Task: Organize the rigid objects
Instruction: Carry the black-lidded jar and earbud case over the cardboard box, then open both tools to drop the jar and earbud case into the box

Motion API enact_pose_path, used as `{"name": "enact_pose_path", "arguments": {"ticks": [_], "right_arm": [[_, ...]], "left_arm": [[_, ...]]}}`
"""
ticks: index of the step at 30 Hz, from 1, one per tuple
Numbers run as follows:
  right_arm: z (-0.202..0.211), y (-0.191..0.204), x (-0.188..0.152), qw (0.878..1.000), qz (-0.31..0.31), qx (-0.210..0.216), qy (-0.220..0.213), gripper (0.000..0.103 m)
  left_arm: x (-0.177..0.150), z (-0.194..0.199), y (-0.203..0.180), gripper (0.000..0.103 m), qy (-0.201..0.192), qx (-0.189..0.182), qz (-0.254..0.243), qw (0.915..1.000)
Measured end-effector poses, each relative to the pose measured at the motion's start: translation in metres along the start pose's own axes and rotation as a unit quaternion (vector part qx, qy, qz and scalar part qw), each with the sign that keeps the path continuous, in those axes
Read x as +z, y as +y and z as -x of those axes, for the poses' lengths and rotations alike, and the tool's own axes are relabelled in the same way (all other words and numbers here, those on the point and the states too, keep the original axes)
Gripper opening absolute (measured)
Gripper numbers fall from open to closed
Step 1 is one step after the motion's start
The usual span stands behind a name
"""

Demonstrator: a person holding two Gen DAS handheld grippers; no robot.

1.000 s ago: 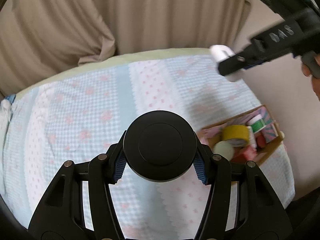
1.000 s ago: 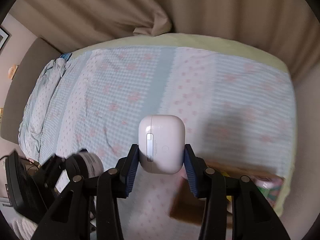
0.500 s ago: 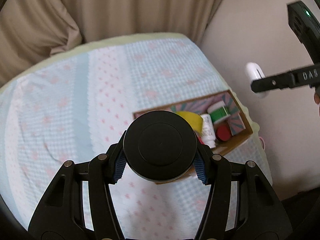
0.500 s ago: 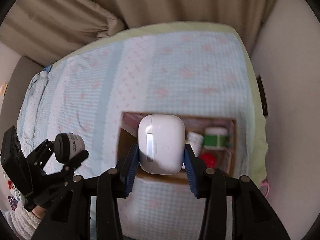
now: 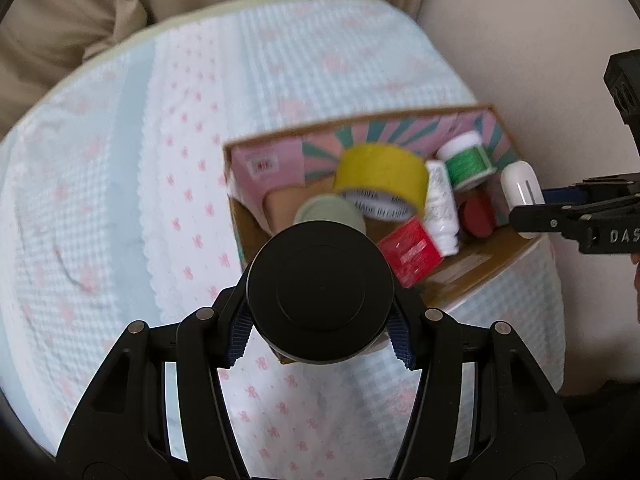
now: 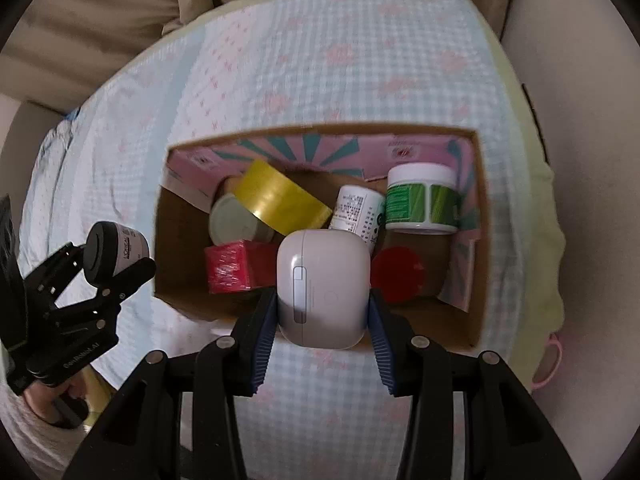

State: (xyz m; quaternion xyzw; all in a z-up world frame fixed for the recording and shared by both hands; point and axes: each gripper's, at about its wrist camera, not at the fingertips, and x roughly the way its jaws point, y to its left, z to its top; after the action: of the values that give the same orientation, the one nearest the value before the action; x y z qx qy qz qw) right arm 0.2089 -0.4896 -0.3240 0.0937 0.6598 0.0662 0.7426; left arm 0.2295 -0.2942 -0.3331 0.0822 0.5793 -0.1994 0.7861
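Observation:
My left gripper [image 5: 320, 330] is shut on a black-lidded jar [image 5: 320, 292], held above the near left corner of a cardboard box [image 5: 476, 276]. In the right wrist view the jar [image 6: 114, 252] hangs left of the box [image 6: 478, 264]. My right gripper [image 6: 322, 312] is shut on a white earbuds case [image 6: 322, 284], held over the box's near side; the case also shows in the left wrist view [image 5: 520, 190]. The box holds a yellow tape roll [image 6: 280, 200], a green-labelled jar [image 6: 422, 200], a white bottle [image 6: 356, 212], a red pack [image 6: 232, 266] and a red lid [image 6: 398, 274].
The box lies on a bed with a blue and pink patterned cover [image 5: 120, 200], near its right edge beside a beige wall [image 5: 540, 60]. Beige curtains [image 6: 100, 20] hang behind the bed. A pink ring [image 6: 550, 364] lies off the bed's right edge.
Both grippers have moved toward the box with their objects still held. The box now looms larger and closer in both views; the earbuds case is over its near side.

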Motion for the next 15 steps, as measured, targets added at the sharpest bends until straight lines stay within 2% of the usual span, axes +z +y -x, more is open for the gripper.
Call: {"name": "enact_pose_path", "arguments": {"ticks": [7,15], "right_arm": [[-0.048,-0.003,-0.012,1.0,0.015,0.009,-0.002,0.041],[-0.068,-0.01,-0.012,0.999,-0.013,0.047,-0.005,0.041]], "left_arm": [[-0.003,-0.035,-0.003,0.053,0.043,0.013,-0.028,0.9986],[0.0,-0.047,-0.011,0.053,0.07,0.019,-0.05,0.9961]]}}
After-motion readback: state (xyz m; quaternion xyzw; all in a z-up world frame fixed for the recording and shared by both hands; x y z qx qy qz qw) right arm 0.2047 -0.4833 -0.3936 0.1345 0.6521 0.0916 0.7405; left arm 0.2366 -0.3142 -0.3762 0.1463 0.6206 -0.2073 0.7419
